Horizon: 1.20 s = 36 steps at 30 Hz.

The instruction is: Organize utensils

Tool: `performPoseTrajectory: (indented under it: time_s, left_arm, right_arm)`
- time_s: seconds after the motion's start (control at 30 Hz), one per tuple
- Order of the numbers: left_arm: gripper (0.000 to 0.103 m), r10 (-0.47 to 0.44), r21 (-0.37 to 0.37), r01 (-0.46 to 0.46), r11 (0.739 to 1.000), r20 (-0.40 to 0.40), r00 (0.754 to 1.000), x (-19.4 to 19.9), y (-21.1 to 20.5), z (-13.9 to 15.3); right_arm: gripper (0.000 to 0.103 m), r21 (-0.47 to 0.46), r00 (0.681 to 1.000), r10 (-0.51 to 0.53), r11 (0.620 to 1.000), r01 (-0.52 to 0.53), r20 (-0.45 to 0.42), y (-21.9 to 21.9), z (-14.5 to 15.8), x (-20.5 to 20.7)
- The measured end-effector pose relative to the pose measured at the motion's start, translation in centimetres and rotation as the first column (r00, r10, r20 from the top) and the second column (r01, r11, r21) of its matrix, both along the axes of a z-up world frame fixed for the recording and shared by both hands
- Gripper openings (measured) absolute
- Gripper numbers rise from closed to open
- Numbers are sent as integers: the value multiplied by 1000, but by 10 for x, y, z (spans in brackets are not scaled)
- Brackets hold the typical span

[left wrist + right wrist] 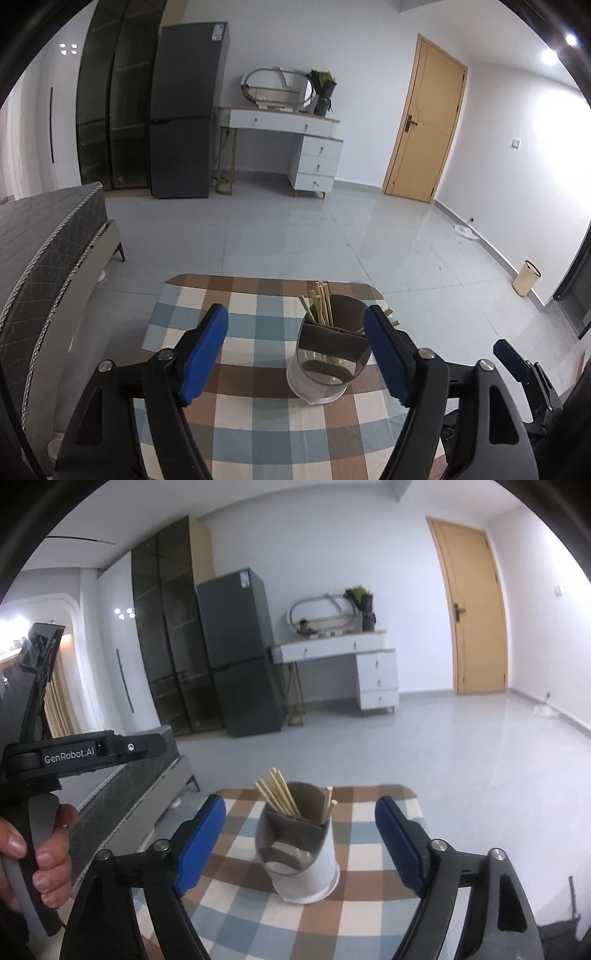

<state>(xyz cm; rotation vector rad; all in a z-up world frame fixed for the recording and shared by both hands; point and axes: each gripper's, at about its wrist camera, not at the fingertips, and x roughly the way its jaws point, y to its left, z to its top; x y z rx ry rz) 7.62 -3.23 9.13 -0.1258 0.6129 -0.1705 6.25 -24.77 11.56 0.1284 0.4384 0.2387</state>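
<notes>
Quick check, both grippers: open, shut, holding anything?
Left gripper: open, holding nothing; utensil holder stands on the table ahead.
Right gripper: open, holding nothing.

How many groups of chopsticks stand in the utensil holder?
2. One bundle stands in the holder's back-left compartment; a smaller group leans at its right rim. The front compartment looks empty, though its bottom is partly hidden.

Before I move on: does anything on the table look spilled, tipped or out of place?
Nothing stands out. The holder stands upright on the checked cloth, and the chopsticks are inside it, split between two compartments. No loose utensils show on the cloth.
</notes>
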Motion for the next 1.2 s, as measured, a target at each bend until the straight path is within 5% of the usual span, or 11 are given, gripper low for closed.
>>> performPoseTrajectory:
  time_s: [0.27, 0.47, 0.63, 0.8, 1.2]
  left_arm:
    - [91, 42, 19, -45, 999, 117, 992, -29, 10, -4]
    - [98, 79, 32, -87, 996, 189, 979, -47, 17, -11]
    - [100, 81, 40, -91, 995, 197, 977, -55, 21, -21]
    - [101, 83, 46, -94, 994, 203, 976, -60, 24, -38]
    - [101, 92, 63, -103, 993, 164, 982, -64, 28, -75]
  right_arm:
    - [102, -30, 994, 6, 1000, -2, 110, 16, 3, -40]
    - [103, -68, 992, -12, 997, 20, 124, 26, -6, -58]
    - [103, -43, 991, -22, 999, 28, 135, 28, -13, -69]
    - [103, -135, 976, -76, 985, 105, 203, 37, -17, -82]
    - [103, -131, 993, -41, 990, 55, 106, 38, -44, -84]
